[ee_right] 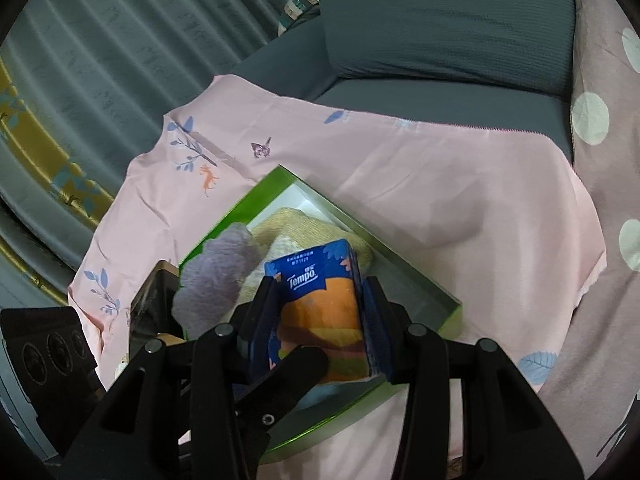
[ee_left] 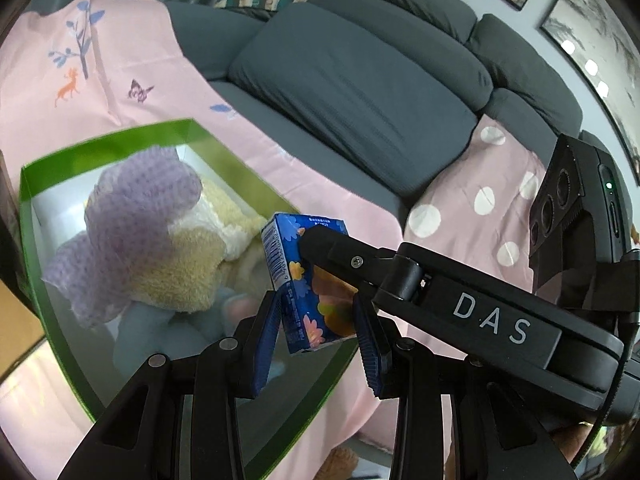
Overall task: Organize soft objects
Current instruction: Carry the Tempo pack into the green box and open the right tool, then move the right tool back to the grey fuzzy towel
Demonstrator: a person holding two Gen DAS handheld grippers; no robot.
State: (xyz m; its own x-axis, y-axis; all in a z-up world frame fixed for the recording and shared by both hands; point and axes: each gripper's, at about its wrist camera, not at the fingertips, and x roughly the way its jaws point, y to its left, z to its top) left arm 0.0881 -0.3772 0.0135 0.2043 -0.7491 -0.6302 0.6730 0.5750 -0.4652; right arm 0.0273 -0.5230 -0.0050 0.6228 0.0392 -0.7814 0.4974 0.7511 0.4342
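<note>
A blue and orange tissue pack hangs over the right end of a green-rimmed box. Both grippers hold it. My left gripper is shut on its lower end, blue pads against both sides. My right gripper is shut on the pack across its width, and one of its fingers reaches in from the right. In the box lie a purple knitted cloth, a cream fluffy towel and a pale blue soft thing, partly hidden.
The box rests on a pink printed sheet spread over a grey sofa. A pink dotted blanket lies to the right. Grey curtains hang behind on the left. Framed pictures are on the wall.
</note>
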